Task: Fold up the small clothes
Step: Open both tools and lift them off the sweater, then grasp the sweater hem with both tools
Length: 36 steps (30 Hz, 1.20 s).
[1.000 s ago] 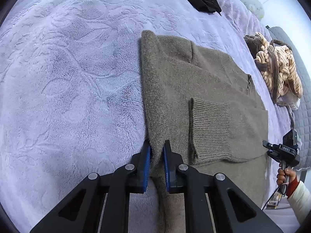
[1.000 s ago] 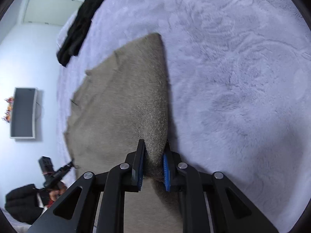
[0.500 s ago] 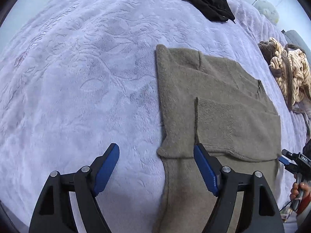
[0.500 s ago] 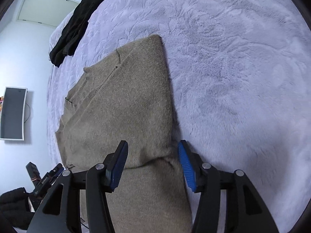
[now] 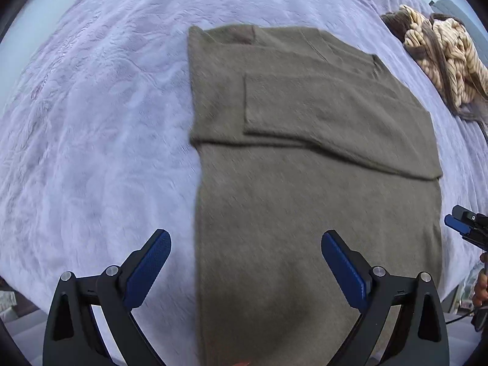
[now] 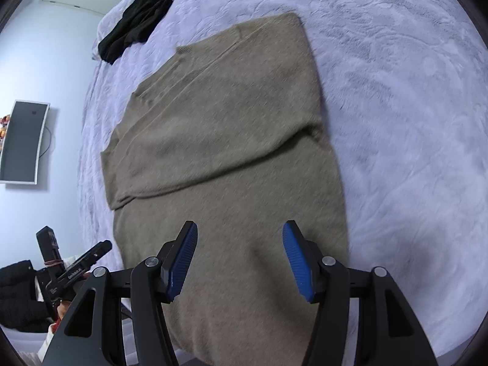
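Observation:
A brown knit sweater [image 5: 305, 158] lies flat on the lilac bedspread [image 5: 91, 122], its upper part folded down over the body with a sleeve on top. It also shows in the right wrist view [image 6: 225, 140]. My left gripper [image 5: 245, 262] is open and empty, held above the sweater's lower left part. My right gripper [image 6: 239, 259] is open and empty, held above the sweater's lower right part. The right gripper also shows at the edge of the left wrist view [image 5: 465, 225], and the left gripper shows in the right wrist view [image 6: 70, 271].
A black garment [image 6: 143, 9] lies at the far end of the bed [image 6: 411, 106]. A striped cream and brown garment [image 5: 442, 58] is heaped to the right of the sweater. A monitor [image 6: 23, 143] hangs on the wall left of the bed.
Both grippers let go of the sweater's folded edge, opened wide and pulled back toward its lower end. The fold now lies flat on the sweater.

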### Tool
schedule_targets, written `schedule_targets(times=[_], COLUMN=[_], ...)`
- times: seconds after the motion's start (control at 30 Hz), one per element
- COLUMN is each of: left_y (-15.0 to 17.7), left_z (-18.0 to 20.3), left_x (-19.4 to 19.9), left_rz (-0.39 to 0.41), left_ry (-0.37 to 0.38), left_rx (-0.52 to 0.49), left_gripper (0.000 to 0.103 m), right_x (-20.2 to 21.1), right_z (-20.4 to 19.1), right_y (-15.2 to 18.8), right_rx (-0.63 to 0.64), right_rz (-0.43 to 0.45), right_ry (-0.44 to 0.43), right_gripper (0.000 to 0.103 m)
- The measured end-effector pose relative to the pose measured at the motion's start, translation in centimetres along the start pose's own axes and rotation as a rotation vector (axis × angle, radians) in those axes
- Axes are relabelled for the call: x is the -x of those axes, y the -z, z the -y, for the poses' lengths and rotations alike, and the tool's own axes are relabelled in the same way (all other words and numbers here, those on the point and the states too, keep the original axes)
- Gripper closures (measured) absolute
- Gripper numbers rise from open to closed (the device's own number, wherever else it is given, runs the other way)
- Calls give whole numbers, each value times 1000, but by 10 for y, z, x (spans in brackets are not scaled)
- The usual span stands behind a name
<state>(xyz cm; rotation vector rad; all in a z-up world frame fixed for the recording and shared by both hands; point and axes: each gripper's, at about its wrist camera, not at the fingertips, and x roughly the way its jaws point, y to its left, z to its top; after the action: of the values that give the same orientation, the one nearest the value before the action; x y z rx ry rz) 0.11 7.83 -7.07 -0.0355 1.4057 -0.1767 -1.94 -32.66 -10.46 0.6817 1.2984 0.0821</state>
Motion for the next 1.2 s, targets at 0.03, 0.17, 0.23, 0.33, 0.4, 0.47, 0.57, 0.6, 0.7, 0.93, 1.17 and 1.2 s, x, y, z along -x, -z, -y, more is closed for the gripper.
schedule_targets(times=[0.03,0.17,0.23,0.33,0.4,0.47,0.57,0.6,0.7,0.93,1.17,1.2], left_y=[5,22,29,36,41,46,54,57,67,104,143,148], left_z=[4,19,26,35,38,39,39,38,31,-16,-40,-39], left_x=[2,7,9,10,12,12,10,8,7,3,-11,-12], left_rz=[-8,-44,-59,-68,-73,-80,-88,-91,-97,-137,-233,-241], left_ry=[2,6,5,-3,-11,-10,-9,-7,-5,141,248,265], left_rx=[-1,-2,-8,-22,-31,-37,-49,-52,-62,-24,-17,-16], left_gripper=[4,4,4,4,4,4,4,4,4,4,4,4], right_x=[0,5,8,14,18,19,20,20,17,14,20,22], right_z=[-3,-11,-12,-11,-9,-6,2,5,13,46,82,88], right_y=[4,24,32,43,50,53,59,61,67,91,120,124], right_rx=[7,39,57,72,71,68,52,46,35,20,-24,-38], right_rz=[-3,-23,-33,-44,-49,-50,-55,-59,-74,-135,-203,-209], right_ry=[0,-3,6,18,21,29,37,37,26,-17,-83,-78], right_gripper=[35,31,31,31,31,31,31,31,31,31,31,31])
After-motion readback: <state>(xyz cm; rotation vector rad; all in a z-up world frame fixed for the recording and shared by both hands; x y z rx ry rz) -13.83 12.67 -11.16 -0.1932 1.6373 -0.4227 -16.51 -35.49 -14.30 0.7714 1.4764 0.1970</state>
